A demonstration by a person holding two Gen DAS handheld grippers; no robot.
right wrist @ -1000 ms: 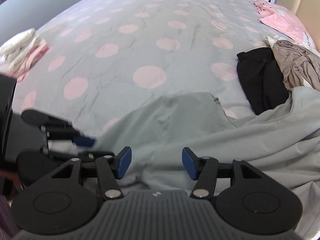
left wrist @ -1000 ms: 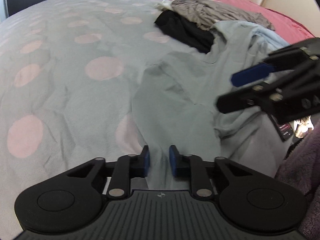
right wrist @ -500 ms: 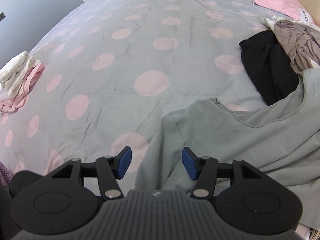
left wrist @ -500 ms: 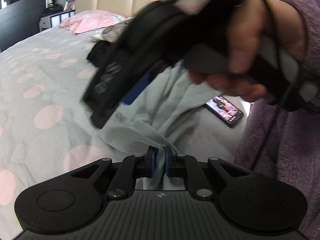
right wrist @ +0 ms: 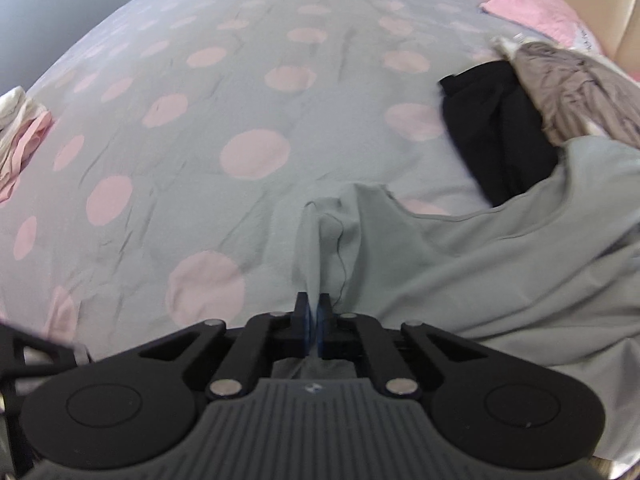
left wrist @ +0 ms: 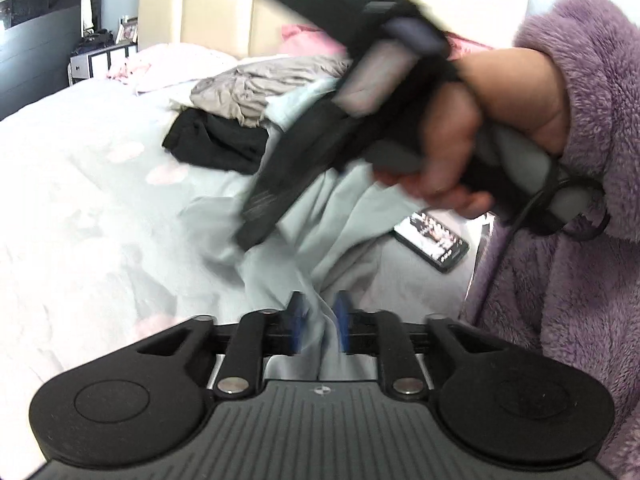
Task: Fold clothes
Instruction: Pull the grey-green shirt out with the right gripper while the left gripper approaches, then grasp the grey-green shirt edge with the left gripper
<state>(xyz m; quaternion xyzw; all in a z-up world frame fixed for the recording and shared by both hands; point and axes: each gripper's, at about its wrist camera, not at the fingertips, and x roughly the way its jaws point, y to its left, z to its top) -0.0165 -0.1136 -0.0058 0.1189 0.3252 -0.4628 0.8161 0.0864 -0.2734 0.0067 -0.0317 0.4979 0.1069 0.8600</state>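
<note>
A pale grey-green shirt (right wrist: 500,264) lies crumpled on the bed, at the near right. My right gripper (right wrist: 314,328) is shut on a fold of the shirt's sleeve edge. In the left wrist view the shirt (left wrist: 320,236) drapes down between my left gripper's (left wrist: 320,322) blue pads, which stand a little apart with cloth between them. The right gripper's body (left wrist: 320,136) and the hand that holds it cross the left wrist view, blurred.
The bed has a grey cover with pink dots (right wrist: 256,152). A black garment (right wrist: 492,132) and a taupe one (right wrist: 572,84) lie at the right; pink pillows (right wrist: 532,4) behind. A pink-white pile (right wrist: 20,128) sits far left. A phone (left wrist: 434,240) lies on the bed.
My right gripper has shut on the shirt's sleeve edge; it was open before. My left gripper's pads have parted slightly around the cloth. The view has swung towards the headboard.
</note>
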